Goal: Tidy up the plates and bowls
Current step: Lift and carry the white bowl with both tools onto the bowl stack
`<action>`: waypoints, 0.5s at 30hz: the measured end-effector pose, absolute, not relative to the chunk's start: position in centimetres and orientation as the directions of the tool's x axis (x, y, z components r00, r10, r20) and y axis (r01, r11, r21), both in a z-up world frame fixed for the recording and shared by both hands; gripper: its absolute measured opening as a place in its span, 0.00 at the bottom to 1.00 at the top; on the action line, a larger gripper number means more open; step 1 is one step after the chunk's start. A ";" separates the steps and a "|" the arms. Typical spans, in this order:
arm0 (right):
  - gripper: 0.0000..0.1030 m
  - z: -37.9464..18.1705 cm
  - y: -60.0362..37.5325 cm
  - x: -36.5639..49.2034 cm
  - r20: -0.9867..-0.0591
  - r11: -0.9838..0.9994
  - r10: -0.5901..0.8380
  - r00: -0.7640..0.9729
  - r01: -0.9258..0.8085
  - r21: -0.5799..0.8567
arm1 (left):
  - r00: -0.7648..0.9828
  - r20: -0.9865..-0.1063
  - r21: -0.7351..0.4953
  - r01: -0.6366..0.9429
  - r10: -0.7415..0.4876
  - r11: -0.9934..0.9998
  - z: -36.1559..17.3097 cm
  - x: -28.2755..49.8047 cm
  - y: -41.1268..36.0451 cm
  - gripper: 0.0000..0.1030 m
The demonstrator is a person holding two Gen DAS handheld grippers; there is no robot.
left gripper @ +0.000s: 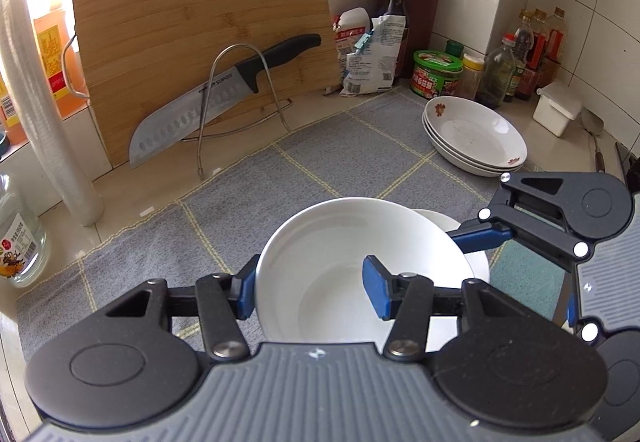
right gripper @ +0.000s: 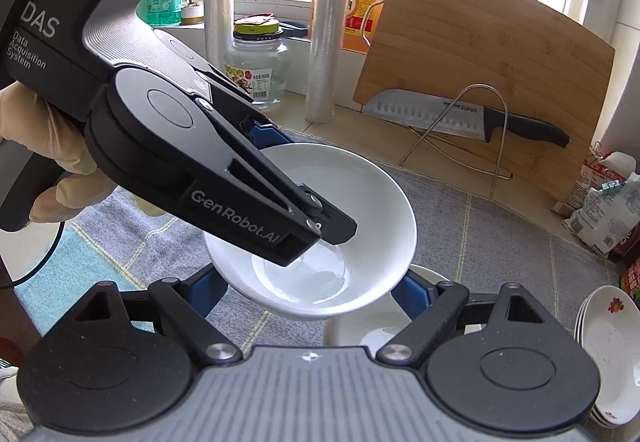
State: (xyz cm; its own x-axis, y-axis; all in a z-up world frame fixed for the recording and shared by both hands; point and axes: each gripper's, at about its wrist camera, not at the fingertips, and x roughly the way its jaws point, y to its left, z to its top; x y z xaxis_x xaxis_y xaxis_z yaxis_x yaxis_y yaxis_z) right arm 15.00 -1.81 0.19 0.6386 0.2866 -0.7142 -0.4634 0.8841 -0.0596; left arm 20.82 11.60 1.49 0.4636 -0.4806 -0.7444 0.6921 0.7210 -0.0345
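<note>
Left wrist view: the left gripper (left gripper: 312,292) pinches the white bowl's (left gripper: 340,262) near rim, one finger inside, over the lower bowl (left gripper: 478,266). Right wrist view: the right gripper (right gripper: 310,292) spreads wide, empty. Centre it, lower level, then release.

Left tool (left gripper: 312,292) clamped (one finger inside), right tool (right gripper: 308,294) spread.

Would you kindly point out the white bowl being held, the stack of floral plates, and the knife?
white bowl (left gripper: 320,242): left wrist view, inner wall.
stack of floral plates (left gripper: 472,133): left wrist view, top plate's well.
knife (right gripper: 420,111): right wrist view, blade.
</note>
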 end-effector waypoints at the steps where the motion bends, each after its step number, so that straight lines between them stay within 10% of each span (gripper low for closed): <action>1: 0.88 0.2 -2.1 15.0 -0.714 0.888 0.281 0.641 -0.456 -0.060 | 0.461 -0.742 -0.034 0.699 -0.486 0.714 1.5 20.8 11.2 0.50; 15: 0.88 -0.4 -6.3 14.1 -0.719 0.941 0.188 0.669 -0.332 -0.063 | 0.391 -0.738 -0.042 0.788 -0.551 0.615 0.9 21.1 6.1 0.50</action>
